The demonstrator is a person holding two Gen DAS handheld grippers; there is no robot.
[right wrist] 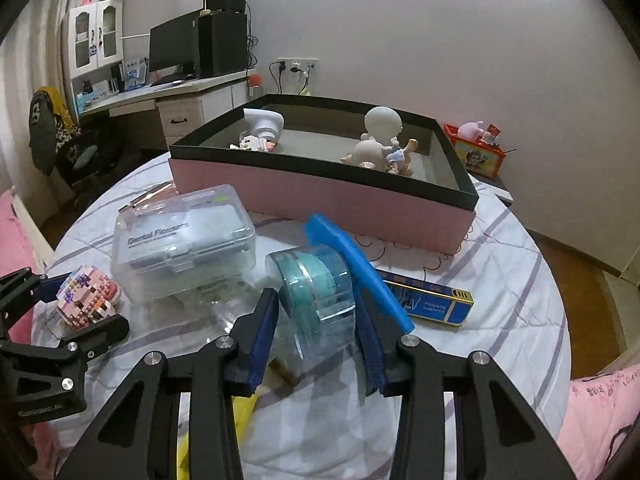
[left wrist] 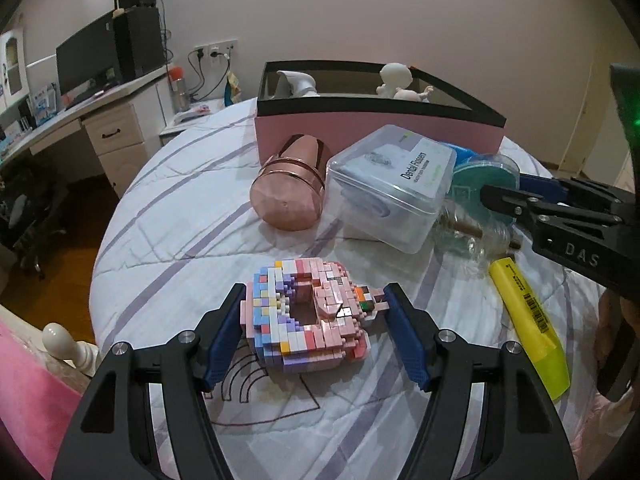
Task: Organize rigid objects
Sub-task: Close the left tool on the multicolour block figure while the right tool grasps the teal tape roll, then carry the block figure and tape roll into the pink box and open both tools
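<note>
Both grippers are angled downward over the quilted bed. The left gripper (left wrist: 314, 300) is closed on a pink brick-built model (left wrist: 308, 312), its blue pads pressed against both sides, near the bed's front edge. The right gripper (right wrist: 316, 312) is clamped on a clear tape dispenser (right wrist: 316, 292) holding a teal roll (a blue comb (right wrist: 352, 256) lies just beside it). Behind stands the pink box (right wrist: 320, 196), at the far edge.
</note>
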